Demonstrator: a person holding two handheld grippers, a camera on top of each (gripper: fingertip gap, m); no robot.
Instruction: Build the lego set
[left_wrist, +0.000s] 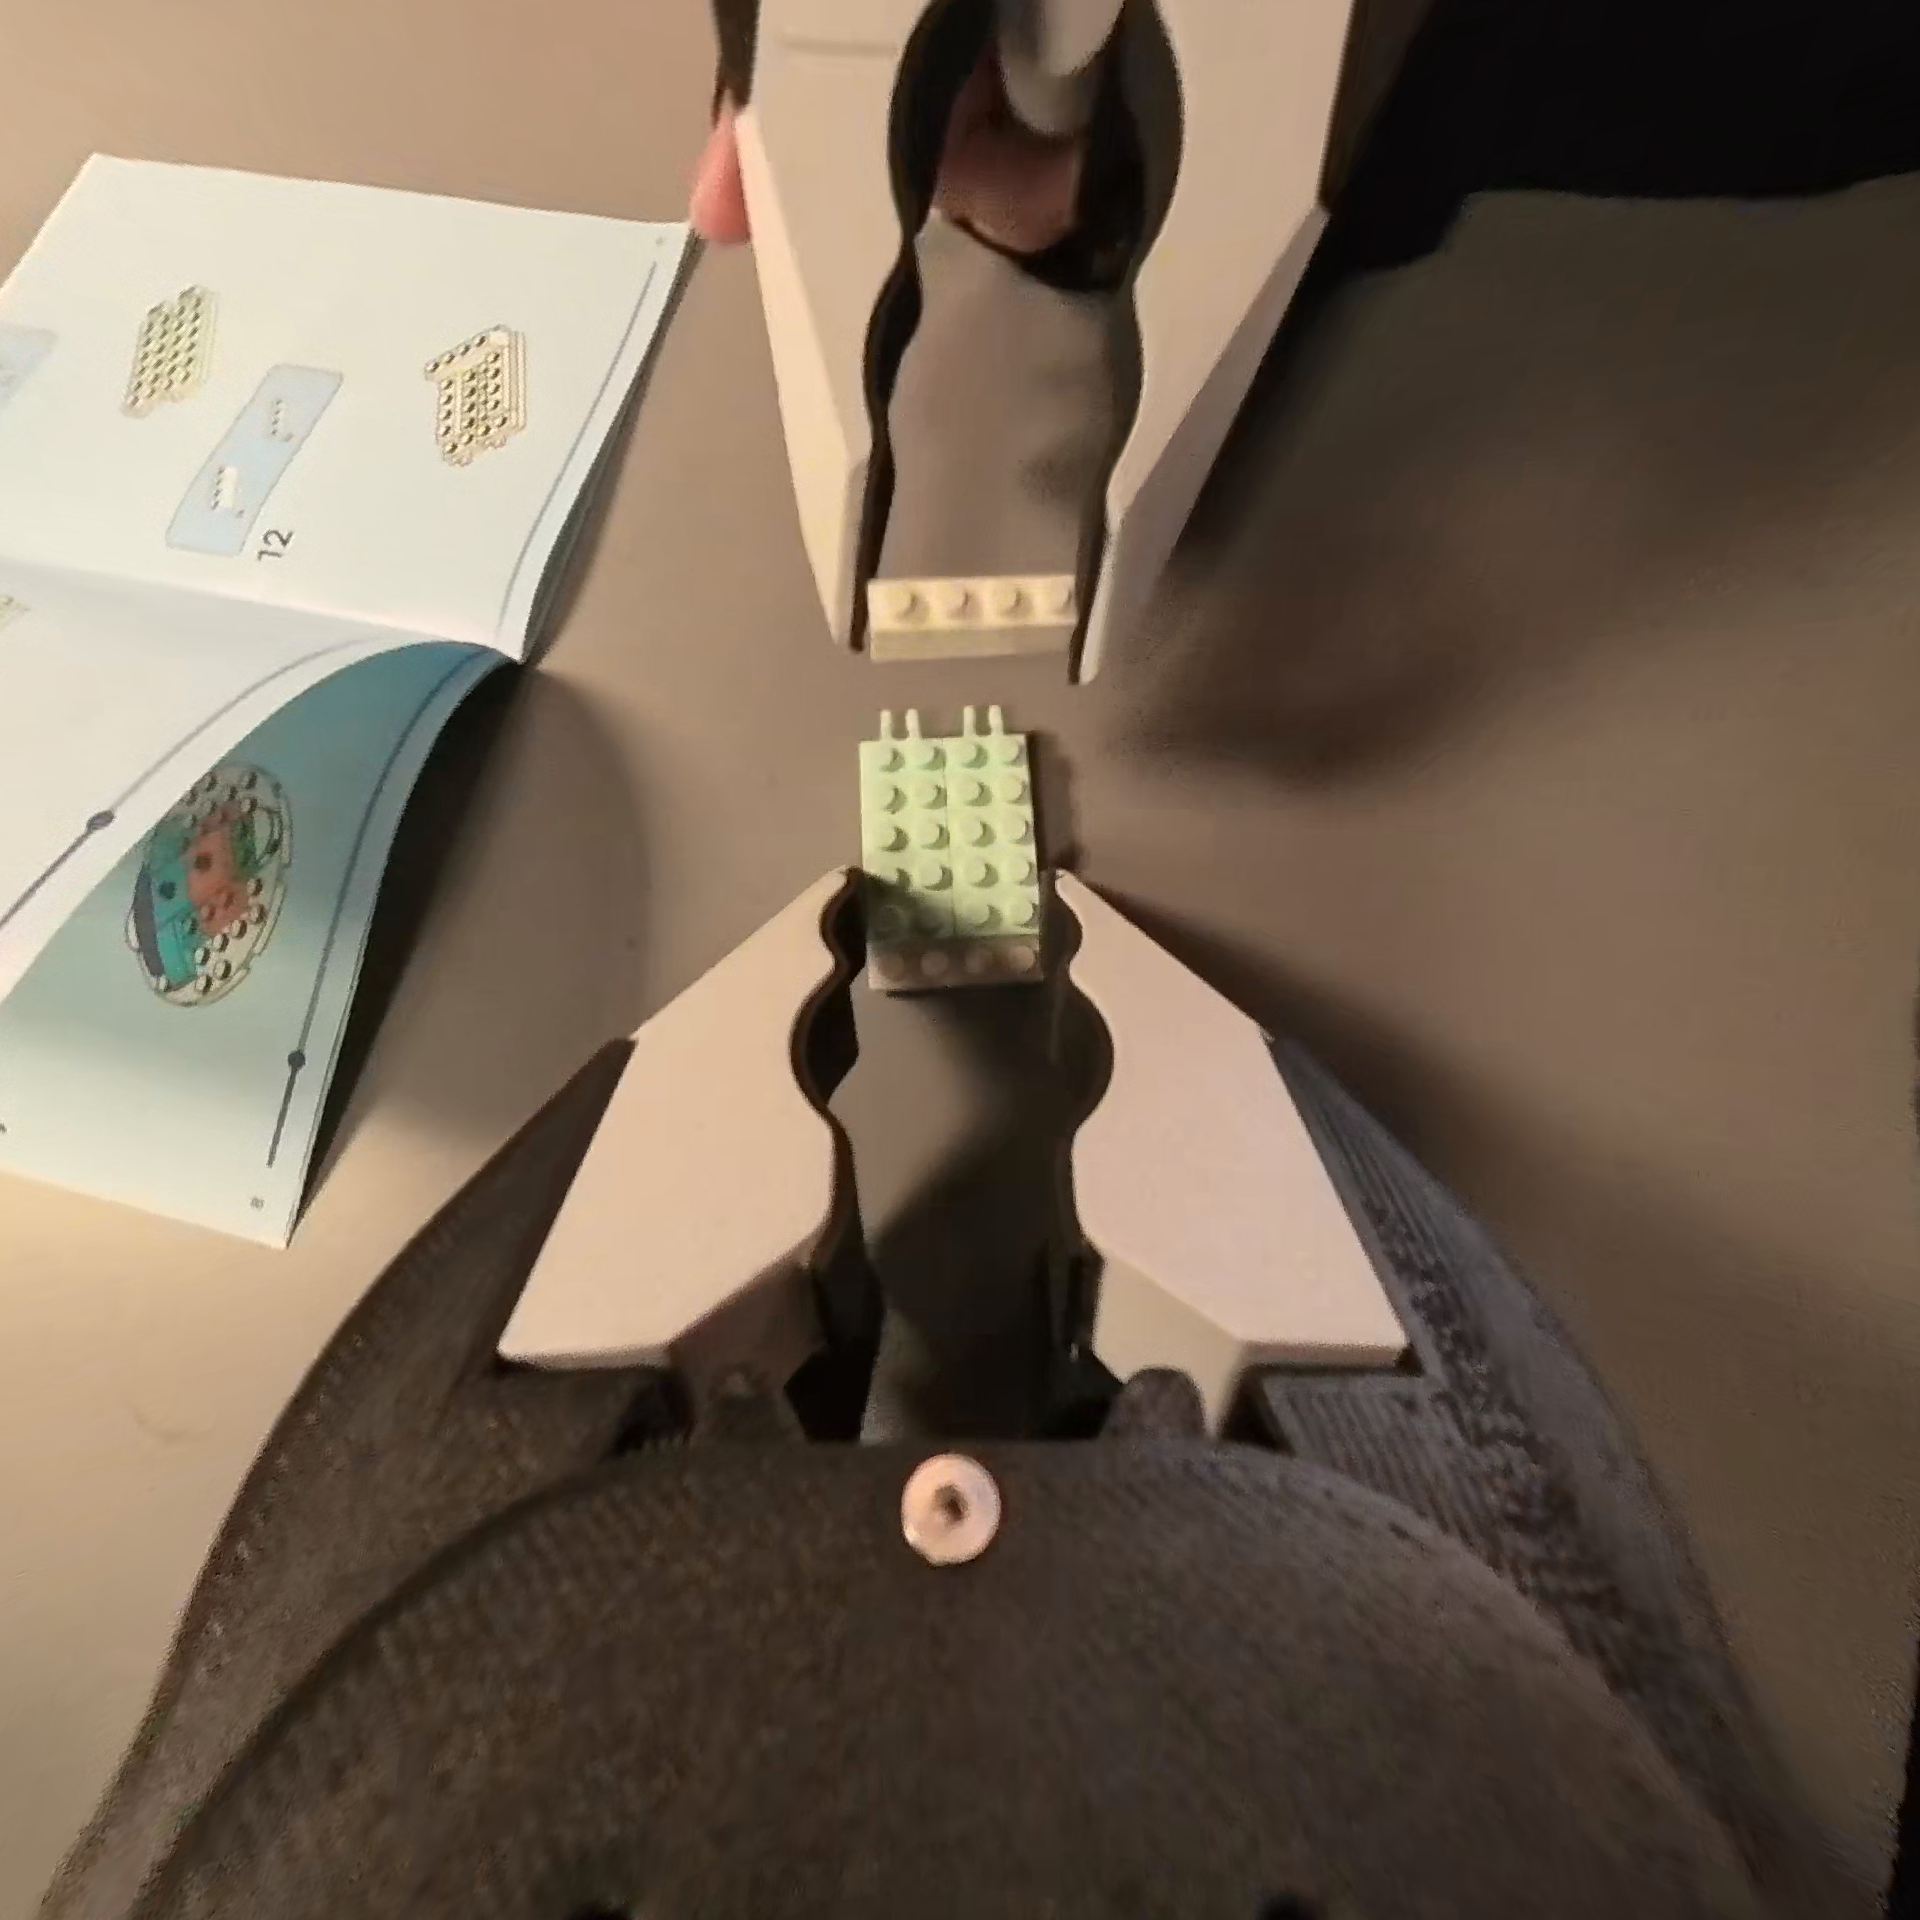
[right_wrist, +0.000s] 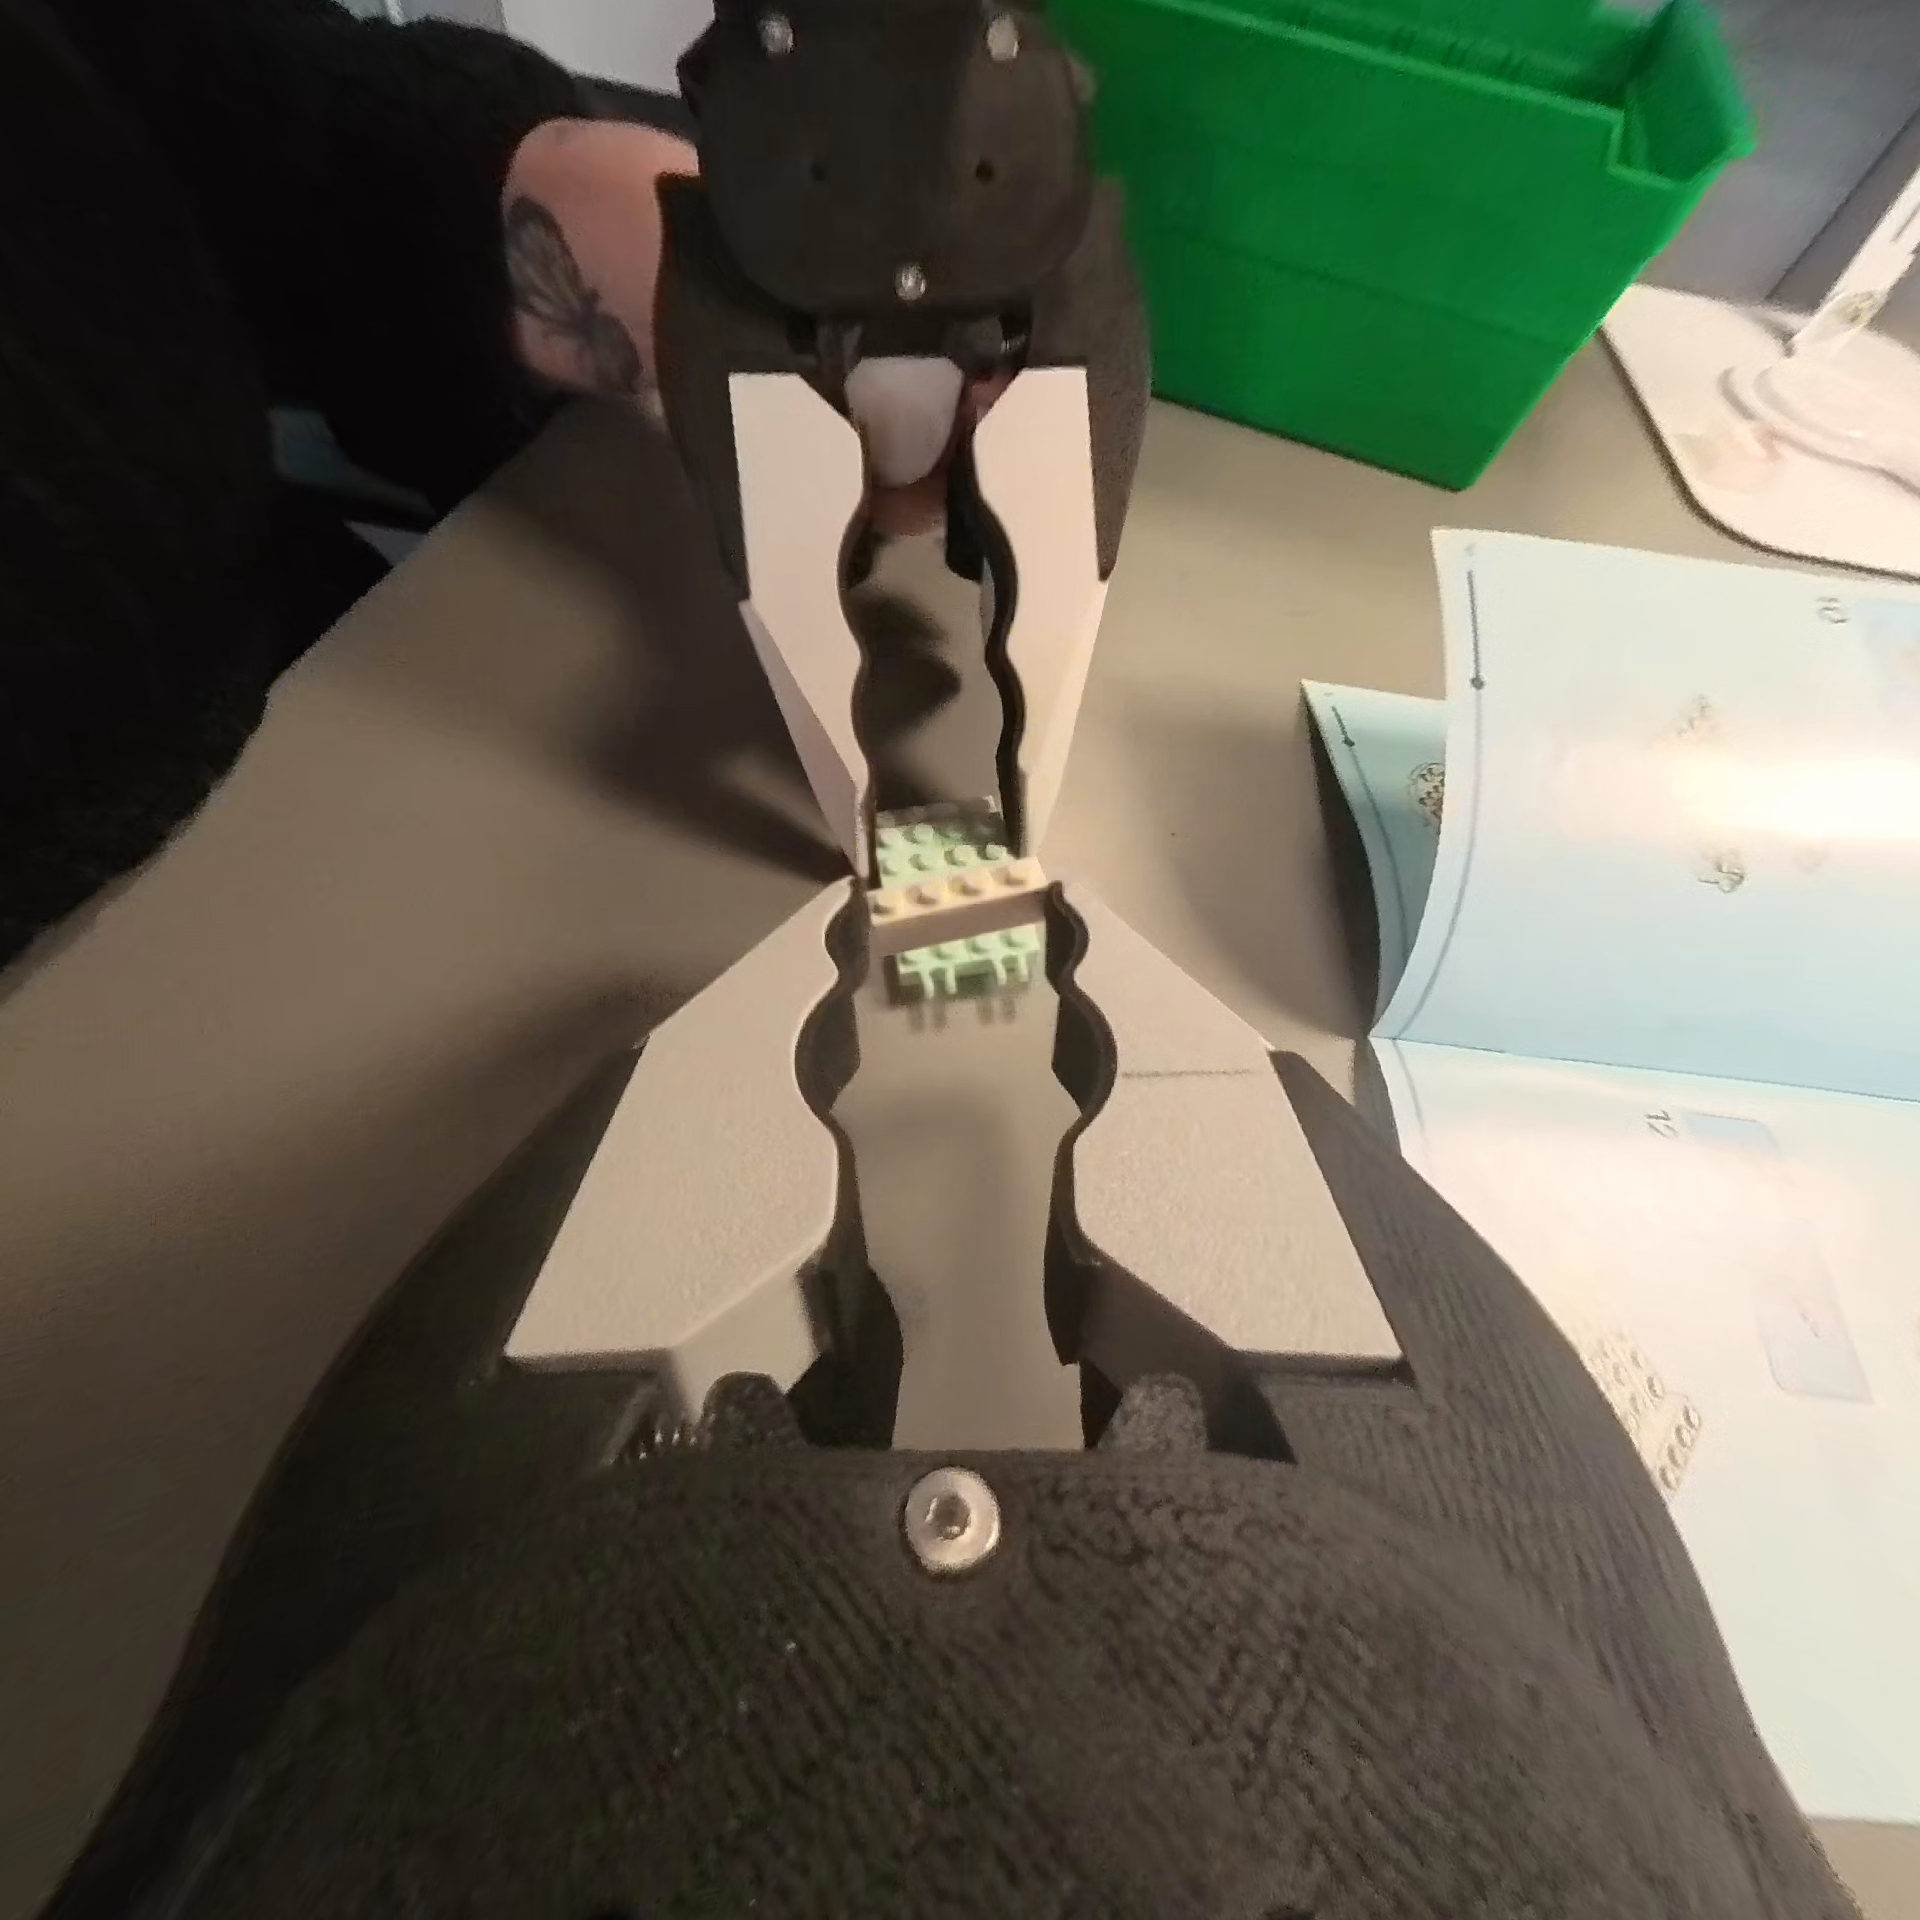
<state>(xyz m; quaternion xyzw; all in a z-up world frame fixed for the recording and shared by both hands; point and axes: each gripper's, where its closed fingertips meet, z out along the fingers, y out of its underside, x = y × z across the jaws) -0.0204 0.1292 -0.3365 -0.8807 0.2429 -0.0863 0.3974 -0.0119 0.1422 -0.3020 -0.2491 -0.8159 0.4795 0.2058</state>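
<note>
Two light green studded plates (left_wrist: 951, 831) lie side by side on a tan plate on the grey table. My left gripper (left_wrist: 956, 888) is shut on their near end. My right gripper (left_wrist: 971, 655) comes from the far side, shut on a white one-by-four brick (left_wrist: 971, 618), studs up, apart from the plates' clip end. In the right wrist view my right gripper (right_wrist: 956, 899) holds the white brick (right_wrist: 956, 914) over the green plates (right_wrist: 961, 961), and the left gripper (right_wrist: 940, 831) faces it, clamping the plates' far end.
An open instruction booklet (left_wrist: 312, 520) lies left of the plates; it also shows in the right wrist view (right_wrist: 1662, 831). A green bin (right_wrist: 1351, 208) stands at the back. A clear object (right_wrist: 1818, 364) sits on a white mat. A person's forearm (right_wrist: 571, 281) is behind the left gripper.
</note>
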